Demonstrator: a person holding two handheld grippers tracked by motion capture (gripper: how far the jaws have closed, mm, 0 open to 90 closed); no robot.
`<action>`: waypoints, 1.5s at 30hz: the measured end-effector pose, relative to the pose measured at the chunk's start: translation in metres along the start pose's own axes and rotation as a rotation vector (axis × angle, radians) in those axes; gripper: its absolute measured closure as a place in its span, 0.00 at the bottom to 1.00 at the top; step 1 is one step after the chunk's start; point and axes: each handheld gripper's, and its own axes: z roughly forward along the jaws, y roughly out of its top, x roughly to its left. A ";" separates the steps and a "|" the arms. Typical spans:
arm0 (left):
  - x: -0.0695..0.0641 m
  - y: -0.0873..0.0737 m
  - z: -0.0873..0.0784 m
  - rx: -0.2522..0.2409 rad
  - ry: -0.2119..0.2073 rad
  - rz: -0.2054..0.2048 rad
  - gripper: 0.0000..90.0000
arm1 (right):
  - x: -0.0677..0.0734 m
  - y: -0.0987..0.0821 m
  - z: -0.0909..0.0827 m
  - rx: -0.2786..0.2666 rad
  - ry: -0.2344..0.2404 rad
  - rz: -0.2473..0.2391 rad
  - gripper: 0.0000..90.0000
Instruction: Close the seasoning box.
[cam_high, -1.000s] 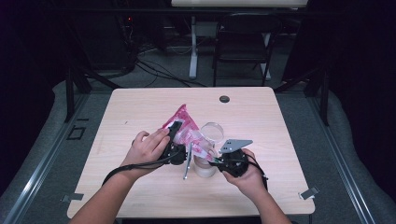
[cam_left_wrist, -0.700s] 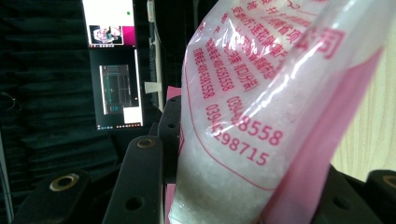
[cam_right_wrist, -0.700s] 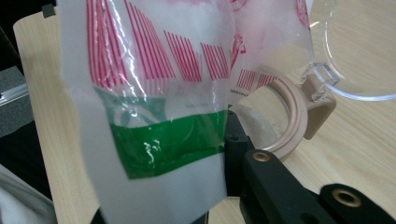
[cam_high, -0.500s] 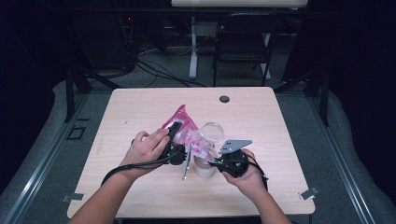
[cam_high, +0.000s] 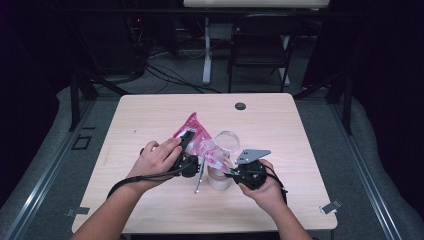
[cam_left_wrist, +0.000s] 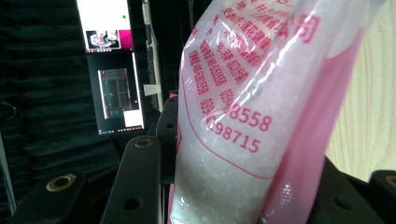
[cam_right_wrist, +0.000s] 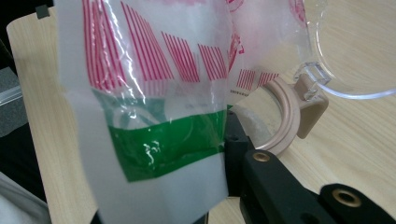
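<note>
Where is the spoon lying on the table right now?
In the high view, the spoon lies on the table just left of the jar.

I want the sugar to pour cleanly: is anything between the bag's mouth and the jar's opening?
Nothing visible blocks it. Both tongs, left and right, hold the pink bag, its torn end hanging at the jar. The hinged clear lid stands swung back, away from the opening.

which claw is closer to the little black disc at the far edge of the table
Right. The right claw sits below the disc, slightly to its left, pinching the bag over the jar. The left claw is farther left, gripping the bag's full end.
</note>
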 end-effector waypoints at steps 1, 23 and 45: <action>0.000 0.001 0.000 0.004 0.002 0.000 0.72 | 0.000 0.000 0.000 0.001 -0.001 0.000 1.00; 0.004 0.009 -0.005 -0.004 0.025 -0.012 0.76 | -0.003 -0.001 0.000 -0.016 -0.024 0.029 1.00; 0.000 0.016 -0.003 -0.020 0.015 -0.002 0.77 | -0.004 -0.001 0.000 -0.017 -0.034 0.032 1.00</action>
